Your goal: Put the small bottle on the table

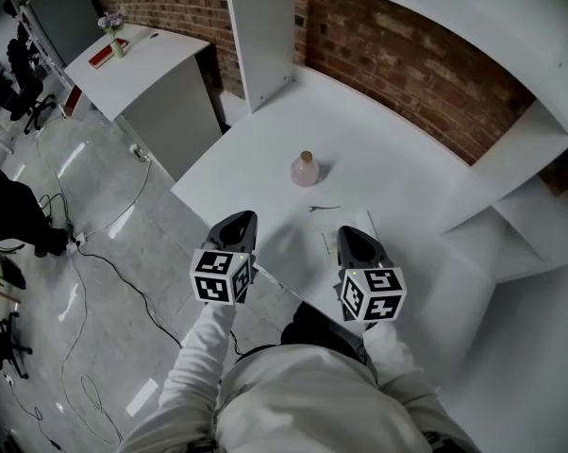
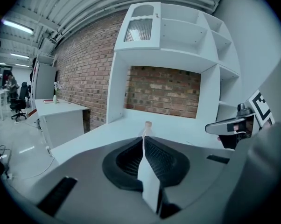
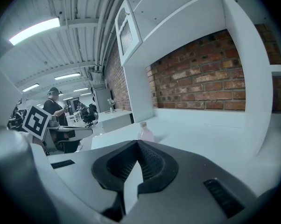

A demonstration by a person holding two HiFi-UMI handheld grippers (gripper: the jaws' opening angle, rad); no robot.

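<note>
On the far left, a black cable (image 1: pixel 114 270) is lying across the shiny floor. A side desk (image 1: pixel 147 69) is standing by the brick wall (image 1: pixel 407 64), and a little vase of flowers (image 1: pixel 115 38) is sitting on it.

Next, the left gripper (image 1: pixel 238 219) is hanging at the near edge of the white table (image 1: pixel 407 196). Its jaws are pressing tight together, and they are holding nothing.

The small bottle (image 1: pixel 306 169) is standing upright on the table, out in front of both grippers and well apart from them. It is looking pink, with a light brown top. In the left gripper view, its top is peeking up just over the closed jaws.

A thin dark bit (image 1: pixel 324 208) is lying on the table between the bottle and the grippers.

The right gripper (image 1: pixel 352 235) is hanging over the table too. Its jaws are also touching each other, and nothing is sitting between them.

On the far right, white shelves (image 1: pixel 539 206) are standing beside the table.
</note>
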